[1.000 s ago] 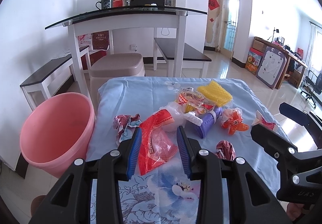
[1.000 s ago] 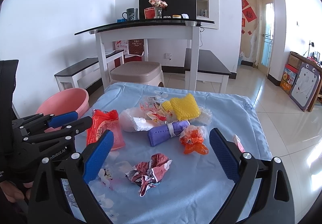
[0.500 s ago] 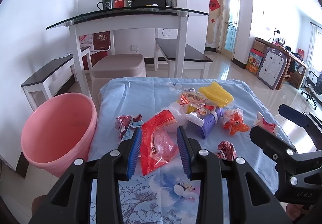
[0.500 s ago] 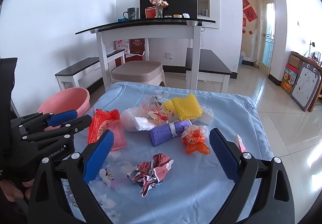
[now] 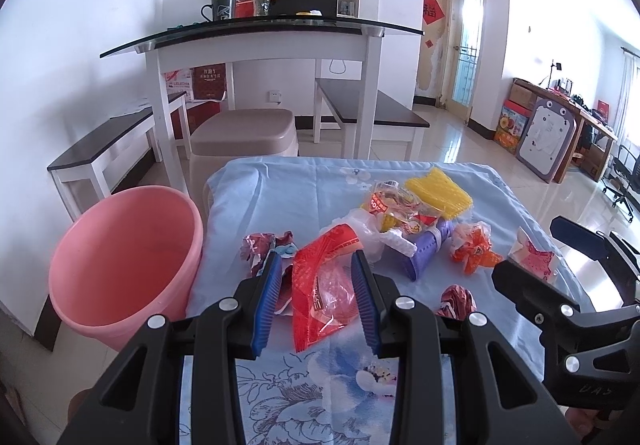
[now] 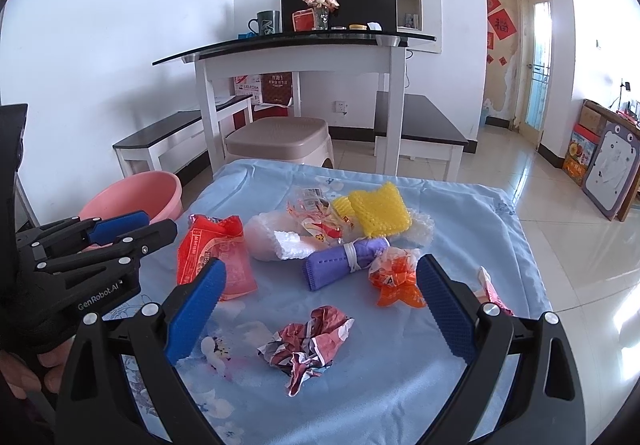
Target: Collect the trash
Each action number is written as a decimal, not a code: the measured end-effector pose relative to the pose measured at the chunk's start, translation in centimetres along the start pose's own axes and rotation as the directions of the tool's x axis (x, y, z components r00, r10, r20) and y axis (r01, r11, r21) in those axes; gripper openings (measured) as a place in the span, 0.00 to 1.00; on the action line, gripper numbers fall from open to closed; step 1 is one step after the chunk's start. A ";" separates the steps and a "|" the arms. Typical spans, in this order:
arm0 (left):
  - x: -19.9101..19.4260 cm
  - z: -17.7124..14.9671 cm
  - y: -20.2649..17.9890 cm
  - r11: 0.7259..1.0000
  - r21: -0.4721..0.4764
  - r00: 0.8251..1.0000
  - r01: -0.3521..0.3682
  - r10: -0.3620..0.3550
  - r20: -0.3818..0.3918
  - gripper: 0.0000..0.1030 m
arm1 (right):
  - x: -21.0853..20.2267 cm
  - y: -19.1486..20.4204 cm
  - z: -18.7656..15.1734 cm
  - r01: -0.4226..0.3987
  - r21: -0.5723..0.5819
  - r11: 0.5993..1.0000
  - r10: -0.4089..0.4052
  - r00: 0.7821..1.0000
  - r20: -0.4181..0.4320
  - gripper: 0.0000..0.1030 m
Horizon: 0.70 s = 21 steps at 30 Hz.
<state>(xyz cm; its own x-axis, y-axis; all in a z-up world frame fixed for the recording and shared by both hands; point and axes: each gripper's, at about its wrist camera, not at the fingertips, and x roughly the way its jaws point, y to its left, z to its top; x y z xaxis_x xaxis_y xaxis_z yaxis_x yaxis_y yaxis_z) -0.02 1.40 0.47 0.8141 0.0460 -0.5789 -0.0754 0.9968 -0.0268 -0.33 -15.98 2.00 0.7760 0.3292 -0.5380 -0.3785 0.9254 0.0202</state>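
Observation:
Trash lies on a blue floral cloth. A red plastic bag lies between the fingers of my left gripper, which is open around it; the bag also shows in the right wrist view. My right gripper is open above a crumpled red-white wrapper. Beyond lie a purple roll, an orange wrapper, yellow foam netting, a white foam sleeve and clear snack wrappers. A pink bin stands left of the table.
Another crumpled wrapper lies by the table's left edge, and a red-white packet at the right. A beige stool, a white glass-topped table and dark benches stand behind.
Both grippers have drifted slightly. The left gripper's fingers stay on either side of the red bag. No trash has moved.

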 end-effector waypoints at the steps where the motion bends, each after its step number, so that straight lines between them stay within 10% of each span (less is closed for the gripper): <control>1: 0.0 0.0 0.0 1.000 0.001 1.000 -0.002 0.002 0.000 0.34 | 0.1 0.0 0.0 -0.002 0.000 1.000 0.002 1.000 -0.002 0.94; 21: -1.2 0.4 -0.2 0.999 0.035 0.999 -0.037 0.036 0.003 0.34 | -0.1 -0.2 0.7 -0.031 0.026 0.999 0.031 0.999 0.015 0.94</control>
<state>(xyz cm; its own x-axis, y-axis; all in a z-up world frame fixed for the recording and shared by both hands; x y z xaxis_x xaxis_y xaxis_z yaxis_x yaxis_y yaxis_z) -0.77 1.14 1.46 0.8127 0.0825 -0.5768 -0.0850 0.9961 0.0227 0.06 -16.10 2.63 0.7713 0.3603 -0.5246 -0.3892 0.9193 0.0593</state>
